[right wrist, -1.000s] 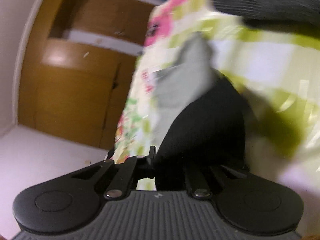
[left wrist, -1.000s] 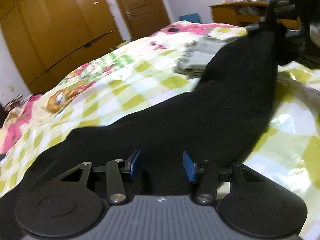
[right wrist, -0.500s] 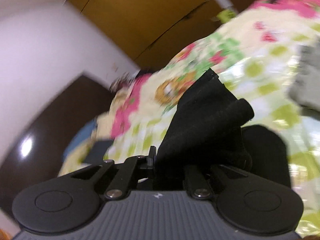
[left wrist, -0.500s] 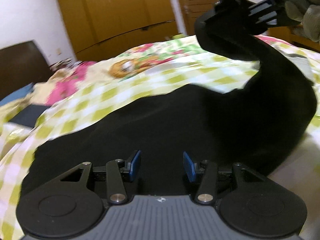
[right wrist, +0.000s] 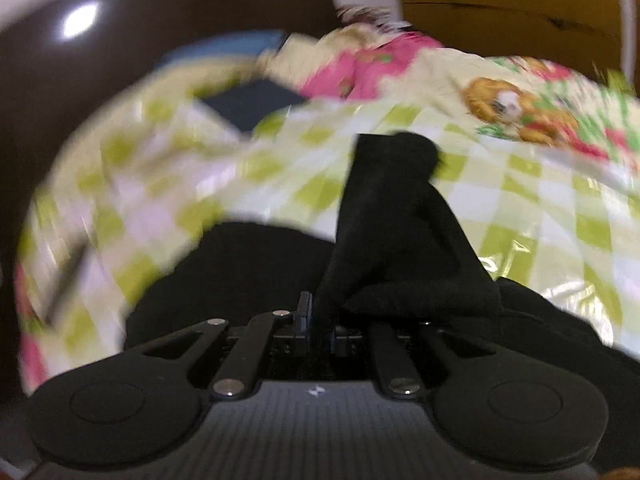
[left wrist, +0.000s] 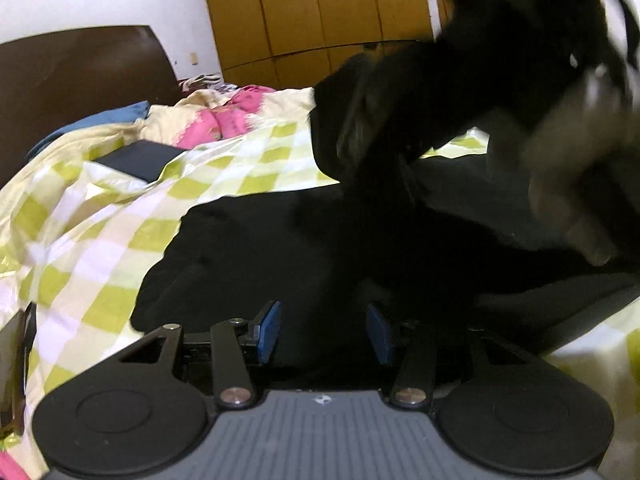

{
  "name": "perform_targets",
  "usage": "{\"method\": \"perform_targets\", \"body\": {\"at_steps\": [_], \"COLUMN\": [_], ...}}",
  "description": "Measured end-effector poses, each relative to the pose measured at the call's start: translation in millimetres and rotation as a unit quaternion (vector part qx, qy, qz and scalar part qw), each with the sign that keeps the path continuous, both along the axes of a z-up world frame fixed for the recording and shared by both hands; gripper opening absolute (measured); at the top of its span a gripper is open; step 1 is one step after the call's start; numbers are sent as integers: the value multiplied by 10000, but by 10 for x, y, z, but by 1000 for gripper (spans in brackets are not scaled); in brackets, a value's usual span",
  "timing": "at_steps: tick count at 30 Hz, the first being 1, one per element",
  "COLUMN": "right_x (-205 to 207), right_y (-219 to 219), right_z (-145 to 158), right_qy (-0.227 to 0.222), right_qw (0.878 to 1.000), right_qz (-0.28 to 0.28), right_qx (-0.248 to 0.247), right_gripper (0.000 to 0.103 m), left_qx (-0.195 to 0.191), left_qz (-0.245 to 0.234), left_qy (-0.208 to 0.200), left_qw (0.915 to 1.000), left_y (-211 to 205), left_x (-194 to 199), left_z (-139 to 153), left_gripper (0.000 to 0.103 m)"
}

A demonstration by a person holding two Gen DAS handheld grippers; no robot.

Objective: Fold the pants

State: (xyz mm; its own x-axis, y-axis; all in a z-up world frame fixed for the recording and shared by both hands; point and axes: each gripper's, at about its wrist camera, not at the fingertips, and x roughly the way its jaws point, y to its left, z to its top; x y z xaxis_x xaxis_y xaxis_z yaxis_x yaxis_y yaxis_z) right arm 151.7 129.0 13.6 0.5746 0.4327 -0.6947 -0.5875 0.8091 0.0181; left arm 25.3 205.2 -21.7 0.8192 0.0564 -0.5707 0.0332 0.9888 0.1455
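Black pants (left wrist: 260, 248) lie spread on the green-checked bedspread (left wrist: 100, 220). My left gripper (left wrist: 324, 330) hovers low over them, its blue pads (left wrist: 269, 330) apart and its jaws opening. Black cloth lies beneath the gap, and the pads do not press on it. My right gripper (right wrist: 318, 320) is shut on a bunched end of the pants (right wrist: 392, 220), which stands up from its jaws over the flat part (right wrist: 248, 264). In the left wrist view the right gripper (left wrist: 460, 92) is a dark blur at the upper right, carrying that end above the rest, with a person's blurred hand (left wrist: 572, 168) behind it.
A dark brown headboard (left wrist: 80, 76) and a wooden wardrobe (left wrist: 320, 12) stand beyond the bed. A dark blue flat item (left wrist: 140, 158) and a pink floral quilt (left wrist: 224, 120) lie near the headboard. A dark, thin object (left wrist: 16, 368) sits at the left edge.
The right gripper has swung the held pants end across toward the headboard side, over the flat part. The left view has turned the same way. The left pads stand slightly wider.
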Motion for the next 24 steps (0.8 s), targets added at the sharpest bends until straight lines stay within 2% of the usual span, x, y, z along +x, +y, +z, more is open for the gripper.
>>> {"method": "perform_targets", "body": {"at_steps": [2,5,9,13,15,18,24], "right_x": [-92,-86,-225,-211,-187,-116,-112], "right_y": [130,273,594,700,696,650,676], "right_z": [-89,-136,-158,-239,-234,-133,261], "right_qy": [-217,-322,-983,-947,-891,-617,-714], "right_qw": [9989,9978,9863,9845,9872,9948,9972], "right_qz": [147,186,571,627,535,298,103], "right_qx": [-398,-540,-1195,-1339,-1211,-750,208], "right_gripper": [9,9,9,9,9,9,9], "left_qx": [-57,-100,-126,-209,-246,-321,-335], "left_qz": [13,17,47,104,140,196,248], "left_qy": [-37,-109,-204,-217,-220,-246,-289], "left_qw": [10000,9999,9997,9995,9994,9990,9987], "left_y": [65,130,206,248,283,324,315], "left_x": [-39,-89,-113,-195,-233,-274,-335], "left_z": [-15,-22,-20,-37,-45,-38,-6], "left_gripper": [66,66,66,66,66,66,66]}}
